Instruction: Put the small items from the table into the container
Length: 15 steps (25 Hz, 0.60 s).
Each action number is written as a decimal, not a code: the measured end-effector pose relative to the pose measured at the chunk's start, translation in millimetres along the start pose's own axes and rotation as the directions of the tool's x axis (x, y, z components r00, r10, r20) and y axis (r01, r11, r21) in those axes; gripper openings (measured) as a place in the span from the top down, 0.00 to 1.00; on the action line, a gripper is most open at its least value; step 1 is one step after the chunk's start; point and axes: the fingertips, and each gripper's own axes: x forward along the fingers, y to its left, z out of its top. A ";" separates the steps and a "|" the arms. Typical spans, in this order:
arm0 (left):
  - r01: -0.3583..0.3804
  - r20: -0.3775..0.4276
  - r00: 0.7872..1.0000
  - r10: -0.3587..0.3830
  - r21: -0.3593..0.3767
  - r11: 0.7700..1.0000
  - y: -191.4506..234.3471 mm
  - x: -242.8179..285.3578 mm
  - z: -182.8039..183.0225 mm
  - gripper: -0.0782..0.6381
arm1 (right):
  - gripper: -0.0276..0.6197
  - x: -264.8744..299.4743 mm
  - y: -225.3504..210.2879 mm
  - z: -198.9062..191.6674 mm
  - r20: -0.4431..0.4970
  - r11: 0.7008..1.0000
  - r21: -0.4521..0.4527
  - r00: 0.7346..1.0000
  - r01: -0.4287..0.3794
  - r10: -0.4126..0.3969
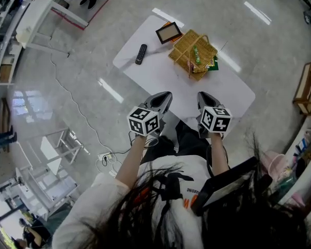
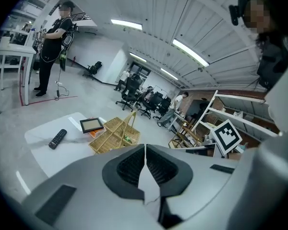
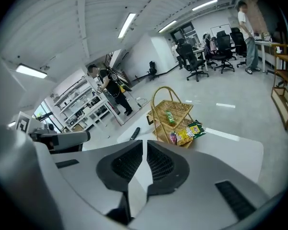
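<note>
With the left hand-held gripper (image 2: 145, 146) and right hand-held gripper (image 3: 145, 143) clenched empty, we may leave the remote (image 1: 140, 54) out, and packets (image 3: 188, 134) seemingly overhanging the basket (image 1: 179, 51) could slip.

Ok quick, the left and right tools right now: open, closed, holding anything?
Left tool: closed, holding nothing.
Right tool: nearly closed with only a thin gap, holding nothing.
</note>
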 end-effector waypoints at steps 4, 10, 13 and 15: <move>0.030 0.003 1.000 -0.030 0.024 0.999 -6.5 -34.9 -7.9 0.88 | 0.90 -19.4 34.7 -12.9 0.032 1.000 -0.004 0.999 -0.004 0.004; 0.102 -0.011 0.995 -0.101 0.082 0.991 -18.1 -75.6 -31.7 0.88 | 0.91 -46.5 74.0 -42.1 0.086 1.000 -0.012 0.996 0.028 -0.027; 0.127 -0.009 0.992 -0.127 0.103 0.987 -26.2 -101.7 -46.7 0.88 | 0.91 -64.2 93.3 -61.9 0.106 0.999 -0.015 0.994 0.038 -0.036; 0.140 -0.005 0.990 -0.140 0.104 0.985 -31.2 -119.4 -57.5 0.88 | 0.91 -76.9 105.3 -74.6 0.118 0.999 -0.018 0.992 0.044 -0.041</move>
